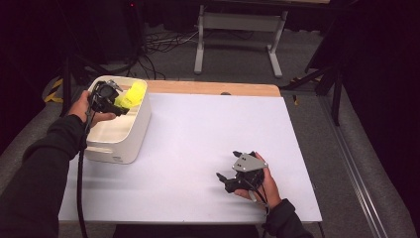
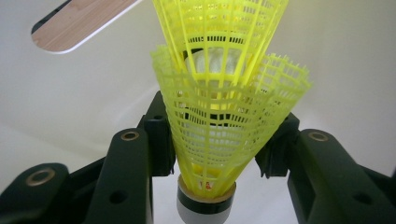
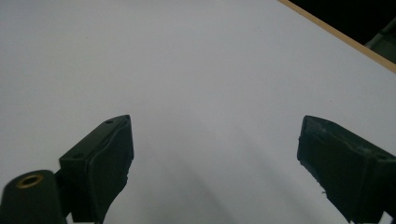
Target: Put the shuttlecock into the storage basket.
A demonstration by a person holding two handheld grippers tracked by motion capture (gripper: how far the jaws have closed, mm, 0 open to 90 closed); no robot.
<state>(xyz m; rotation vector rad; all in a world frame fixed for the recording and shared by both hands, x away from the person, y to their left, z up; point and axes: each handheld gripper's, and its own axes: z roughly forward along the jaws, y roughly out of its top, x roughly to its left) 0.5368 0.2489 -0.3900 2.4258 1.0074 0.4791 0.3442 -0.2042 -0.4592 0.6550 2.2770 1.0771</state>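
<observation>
Two yellow plastic shuttlecocks [image 2: 219, 116] are nested one inside the other, with a white cork base ringed in black at the bottom. My left gripper [image 2: 217, 137] is shut on the outer skirt, its black pads [image 2: 161, 140] pressing both sides. In the high view the left gripper [image 1: 121, 106] holds the yellow shuttlecocks [image 1: 132, 95] over the open top of a white bin [image 1: 141, 124] at the table's left. My right gripper [image 1: 228, 164] rests low over the white tabletop near the front right. Its jaws stand wide apart with nothing between them [image 3: 215, 140].
The white board [image 1: 208, 129] covers a wooden table whose far edge [image 1: 213, 88] shows behind it. The bin's pale inner wall [image 2: 70, 93] surrounds the left gripper. Beyond the table, cables and a white stand's legs [image 1: 237, 44] sit on the floor.
</observation>
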